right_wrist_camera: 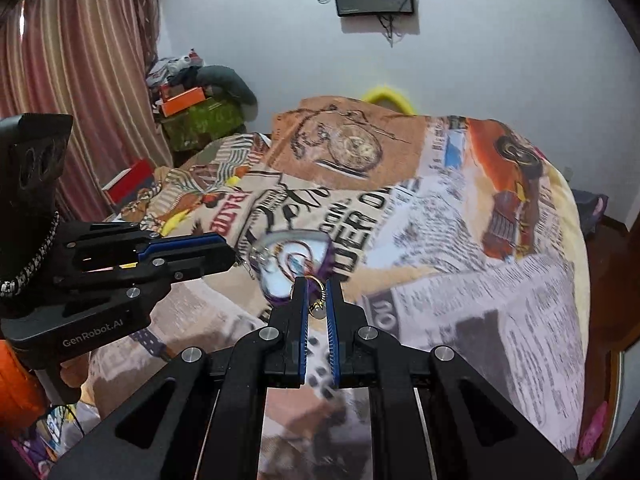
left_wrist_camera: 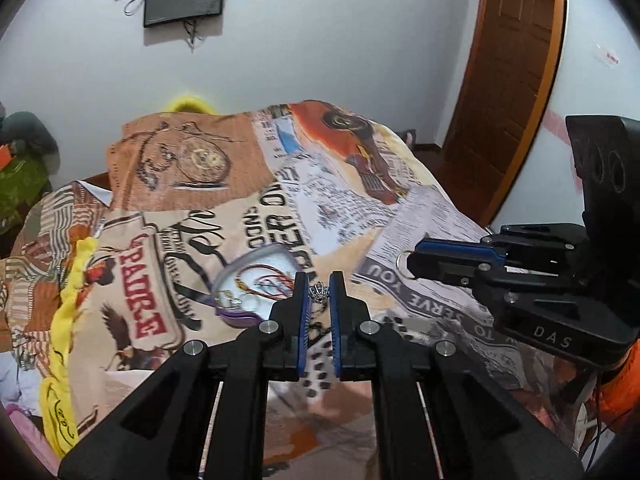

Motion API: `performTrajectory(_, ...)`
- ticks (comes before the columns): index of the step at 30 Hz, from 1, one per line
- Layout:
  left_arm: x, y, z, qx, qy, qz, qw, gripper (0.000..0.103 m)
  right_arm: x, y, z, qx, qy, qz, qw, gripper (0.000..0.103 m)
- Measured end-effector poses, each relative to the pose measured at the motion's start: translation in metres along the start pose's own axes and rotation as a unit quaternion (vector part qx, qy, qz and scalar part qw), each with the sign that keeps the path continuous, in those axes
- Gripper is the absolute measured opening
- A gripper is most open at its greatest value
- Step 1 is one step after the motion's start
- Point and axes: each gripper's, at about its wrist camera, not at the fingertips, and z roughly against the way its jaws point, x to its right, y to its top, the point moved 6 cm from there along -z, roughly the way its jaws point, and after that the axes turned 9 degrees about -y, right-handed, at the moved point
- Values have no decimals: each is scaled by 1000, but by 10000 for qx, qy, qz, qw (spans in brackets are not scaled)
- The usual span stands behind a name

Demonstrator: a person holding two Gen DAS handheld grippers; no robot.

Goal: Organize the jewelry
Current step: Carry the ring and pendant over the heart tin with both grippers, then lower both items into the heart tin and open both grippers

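Blue pads line both my grippers, and each pair is nearly shut around a small piece of jewelry. My left gripper points forward and slightly down over the printed blanket, its jaws pinched on a little silver charm that sits between the tips. My right gripper is level with it, reaching in from the right side, and clamps a gold ring with a small pendant hanging below it; in the left view that ring pokes out past the right fingertips. Both grippers hover just above the blanket, near each other, tips angled toward the tray. That tray, purple-rimmed and white inside, lies on the blanket just ahead of my left tips, holding thin bangles and other small pieces I cannot make out through the blur.
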Motion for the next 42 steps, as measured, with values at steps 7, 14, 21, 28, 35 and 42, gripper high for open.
performTrajectory(7,-27,-7,5,33,155,175,9997,8,-23,5,-20,-81,163,64,9998,8)
performTrajectory(14,-55,-20,-4,-88,260,420,9987,8,-32,6,-46,-273,226,97,9993,8)
performTrajectory(21,-75,-23,-18,-173,305,572,9977,8,-33,10,-71,-495,209,127,9985,8)
performTrajectory(28,-85,-17,-39,-215,247,652,9973,8,-29,15,-94,-702,201,140,9972,8)
performTrajectory(35,-89,-10,-62,-255,134,767,9966,8,-23,22,-116,-896,274,39,9956,8)
performTrajectory(42,-95,-15,-79,-404,77,875,9953,8,-19,21,-131,-1041,271,20,9942,8)
